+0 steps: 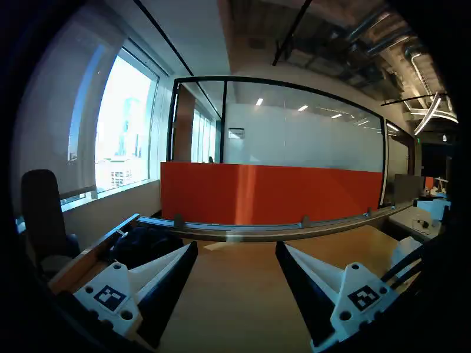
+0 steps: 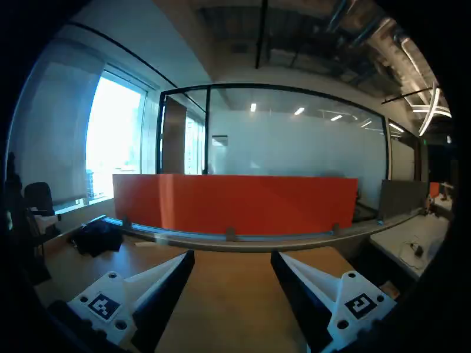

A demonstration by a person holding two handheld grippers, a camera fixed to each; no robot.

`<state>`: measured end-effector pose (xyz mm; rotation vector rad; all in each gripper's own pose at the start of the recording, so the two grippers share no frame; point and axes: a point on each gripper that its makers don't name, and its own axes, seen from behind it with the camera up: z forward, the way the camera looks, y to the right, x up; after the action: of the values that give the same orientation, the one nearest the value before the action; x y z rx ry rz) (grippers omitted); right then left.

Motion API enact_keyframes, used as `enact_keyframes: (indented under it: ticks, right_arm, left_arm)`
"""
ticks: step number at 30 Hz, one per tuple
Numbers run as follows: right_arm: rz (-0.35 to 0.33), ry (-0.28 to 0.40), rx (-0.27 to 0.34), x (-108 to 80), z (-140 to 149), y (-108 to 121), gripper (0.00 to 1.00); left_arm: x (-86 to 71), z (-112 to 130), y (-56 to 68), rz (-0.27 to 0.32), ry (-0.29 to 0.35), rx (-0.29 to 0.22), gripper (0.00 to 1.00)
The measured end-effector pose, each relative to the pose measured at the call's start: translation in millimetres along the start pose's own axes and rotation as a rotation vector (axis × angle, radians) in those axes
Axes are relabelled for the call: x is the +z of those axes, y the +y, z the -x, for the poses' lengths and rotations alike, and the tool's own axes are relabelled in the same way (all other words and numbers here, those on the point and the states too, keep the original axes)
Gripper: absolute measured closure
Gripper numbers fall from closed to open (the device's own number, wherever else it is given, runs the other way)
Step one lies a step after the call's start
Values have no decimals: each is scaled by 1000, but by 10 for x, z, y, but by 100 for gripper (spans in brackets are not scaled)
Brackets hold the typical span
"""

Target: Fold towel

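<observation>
My left gripper is open above a bare wooden desk, its white and black fingers spread wide with nothing between them. In the right gripper view, my right gripper is also open over the same kind of wooden desk top, and the gap between its fingers holds nothing. Both point level toward an orange partition at the desk's far edge. I see no towel in either view.
A dark bag lies at the desk's left back corner, seen as a dark bag in the right gripper view too. A black chair stands by the window at left. Another desk with small items sits at right.
</observation>
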<state>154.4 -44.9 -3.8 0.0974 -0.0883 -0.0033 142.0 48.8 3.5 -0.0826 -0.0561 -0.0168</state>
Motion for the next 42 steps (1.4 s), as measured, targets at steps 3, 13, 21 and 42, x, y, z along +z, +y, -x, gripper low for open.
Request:
enact_keyframes:
  ticks: [3,13,21,42]
  right_arm:
    - [-3,-1,-4,14,-10,-46,0]
    - [-33,-20,-36,7,29,-243,0]
    - [-35,-35,-58,-17,80,-298,0]
    - [21,-24,55,192,544,-338,0]
  left_arm:
    - [-5,17,-3,1,5,-4,2]
    - [26,142,3,-1,18,33,2]
    - [51,461,-89,-6,49,55,2]
    - [62,1466,-478,-51,85,53,2]
